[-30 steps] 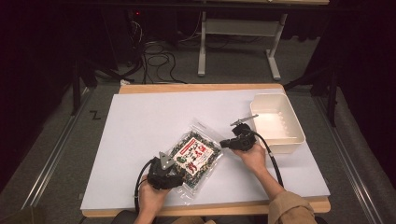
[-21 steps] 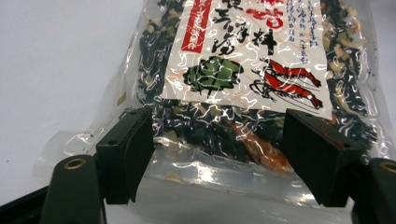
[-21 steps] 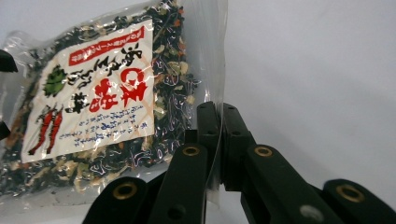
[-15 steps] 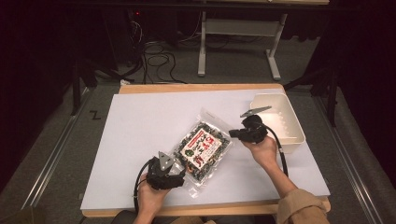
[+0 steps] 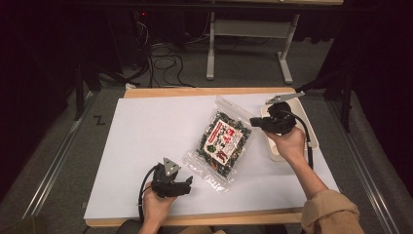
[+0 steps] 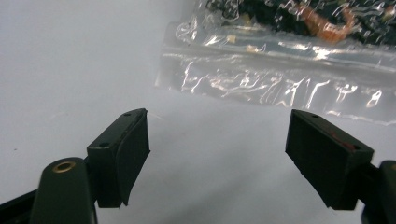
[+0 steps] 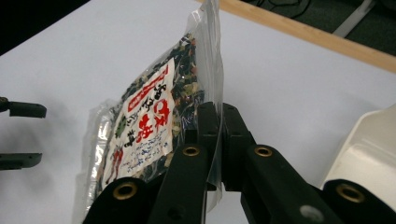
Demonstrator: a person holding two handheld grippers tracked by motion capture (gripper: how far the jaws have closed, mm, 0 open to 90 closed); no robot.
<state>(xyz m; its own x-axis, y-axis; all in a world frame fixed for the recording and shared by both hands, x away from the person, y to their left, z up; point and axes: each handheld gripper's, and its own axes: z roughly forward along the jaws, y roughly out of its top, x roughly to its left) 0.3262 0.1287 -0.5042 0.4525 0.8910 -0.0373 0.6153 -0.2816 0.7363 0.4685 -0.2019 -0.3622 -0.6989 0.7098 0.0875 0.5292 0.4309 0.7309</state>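
Right hand-held gripper, right of centre in the high view, is clamped on the clear side seam of the snack bag; the right gripper view shows both pads pinching only thin film, with the printed label and dark contents hanging to the left of the jaws. Left hand-held gripper, low and left of centre, stands with jaws wide apart and empty, just short of the bag's lower transparent edge. Bag lies slanted at mid-frame, its upper end lifted by the grip, its lower end apparently resting on the white worktop. Judgement: the pack is light, limp and crinkly, its loose filling likely to shift and sag toward the low end; glossy film is probably slippery, and the dry contents may crush if squeezed. Soundest hold is on the flat sealed margins, not the filled middle. A one-edge pinch lets the pack swing and twist; a second hold on the opposite seam would steady it. White tray sits at right, under the holding hand
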